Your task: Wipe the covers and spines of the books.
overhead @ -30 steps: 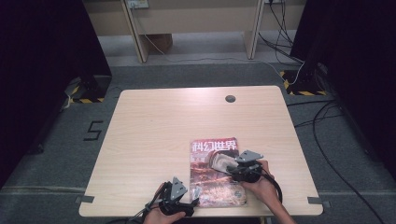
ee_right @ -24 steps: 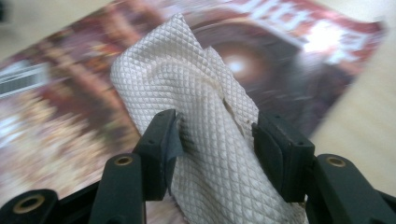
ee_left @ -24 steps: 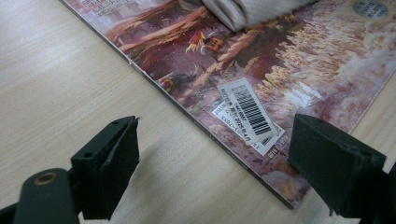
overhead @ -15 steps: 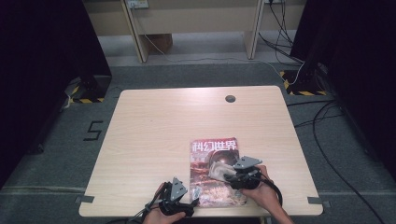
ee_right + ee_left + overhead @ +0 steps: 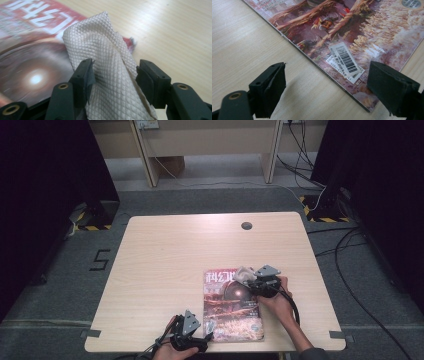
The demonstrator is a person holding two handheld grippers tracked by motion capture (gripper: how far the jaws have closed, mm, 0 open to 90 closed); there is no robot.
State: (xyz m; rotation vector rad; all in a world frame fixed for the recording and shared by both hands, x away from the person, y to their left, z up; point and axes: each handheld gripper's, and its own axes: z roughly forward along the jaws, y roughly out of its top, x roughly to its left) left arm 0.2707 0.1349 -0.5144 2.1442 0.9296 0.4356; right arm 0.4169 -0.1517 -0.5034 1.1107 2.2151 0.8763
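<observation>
A magazine (image 5: 232, 312) with a reddish illustrated cover lies flat near the table's front edge, right of centre. My right gripper (image 5: 251, 281) is shut on a white quilted cloth (image 5: 244, 274) that rests on the cover's far right corner. In the right gripper view both pads press the cloth (image 5: 100, 40) just past my right gripper (image 5: 113, 66), over the magazine (image 5: 30, 57). My left gripper (image 5: 202, 341) is open at the magazine's near left corner. Its jaws in the left gripper view straddle the barcode corner of the magazine (image 5: 352, 32), and my left gripper (image 5: 327, 75) holds nothing.
The light wooden table (image 5: 175, 260) has a round cable hole (image 5: 246, 225) at its far edge. Beyond it stand desk legs (image 5: 150, 160), and cables (image 5: 350, 245) trail on the grey floor at the right. A "5" (image 5: 99, 259) marks the floor at the left.
My right gripper has carried the cloth from the middle of the cover away from the person, up to the magazine's far right corner. The left gripper has stayed put.
</observation>
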